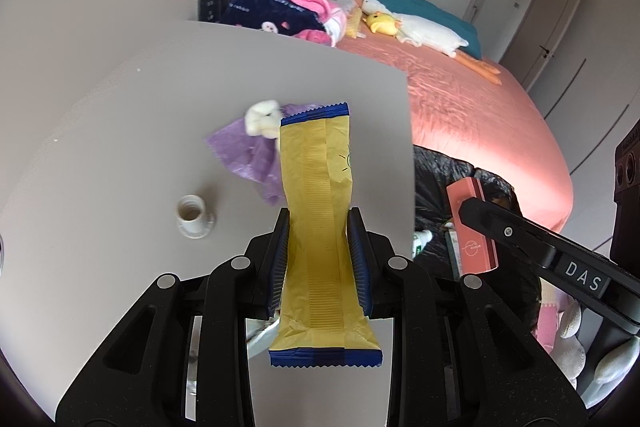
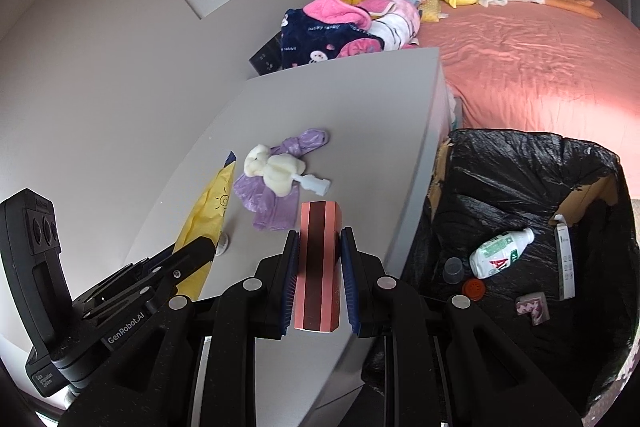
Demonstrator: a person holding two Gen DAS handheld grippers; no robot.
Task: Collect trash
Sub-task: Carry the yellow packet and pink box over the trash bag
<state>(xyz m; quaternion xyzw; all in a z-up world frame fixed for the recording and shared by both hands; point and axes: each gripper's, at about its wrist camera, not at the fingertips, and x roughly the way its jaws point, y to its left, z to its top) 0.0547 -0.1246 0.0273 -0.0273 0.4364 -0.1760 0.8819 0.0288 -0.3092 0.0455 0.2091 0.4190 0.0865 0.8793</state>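
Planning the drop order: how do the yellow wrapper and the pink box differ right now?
The yellow wrapper is flat, long and crinkled; the pink box is rigid, shorter and striped dark red. The left gripper pinches the wrapper; the right gripper clamps the box. Both are held above the grey table.

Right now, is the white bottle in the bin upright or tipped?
Tipped: the white bottle lies on its side on the black liner.

A long yellow wrapper [image 1: 320,227] with blue crimped ends stands clamped lengthwise above the near table. A pink-and-maroon box [image 2: 319,267] sits pinched upright, left of the black-lined bin [image 2: 520,187].
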